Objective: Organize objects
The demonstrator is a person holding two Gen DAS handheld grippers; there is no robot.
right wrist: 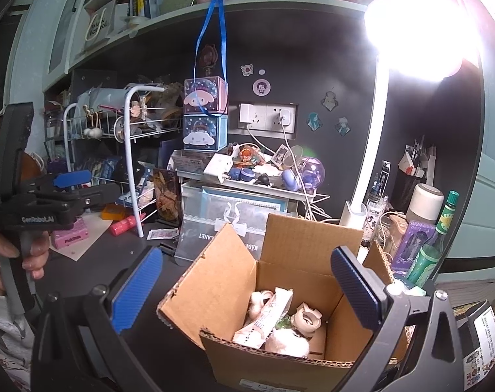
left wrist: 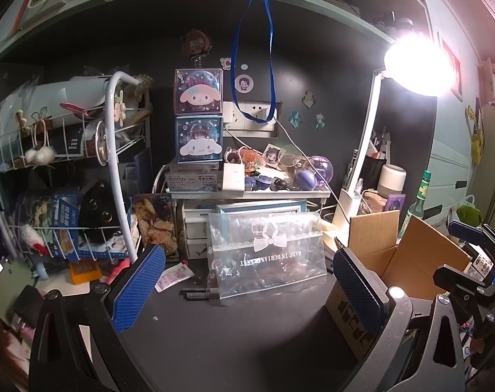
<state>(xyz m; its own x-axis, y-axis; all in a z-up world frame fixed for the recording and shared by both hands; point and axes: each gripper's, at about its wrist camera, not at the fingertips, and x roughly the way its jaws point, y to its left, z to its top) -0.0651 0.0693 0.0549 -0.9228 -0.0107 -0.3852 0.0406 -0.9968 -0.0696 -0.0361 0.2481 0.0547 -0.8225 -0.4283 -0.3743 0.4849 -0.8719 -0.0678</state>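
We see the left gripper (left wrist: 247, 285) spread wide and empty above the dark tabletop (left wrist: 215, 333), facing a clear pouch (left wrist: 267, 254) propped upright. The right gripper (right wrist: 247, 289), likewise spread and empty, hovers over an open cardboard box (right wrist: 280, 356) holding a paper packet (right wrist: 263, 320) and small fluffy toys (right wrist: 288, 343)

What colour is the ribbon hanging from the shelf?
Blue ribbon; it shows best in the left wrist view.
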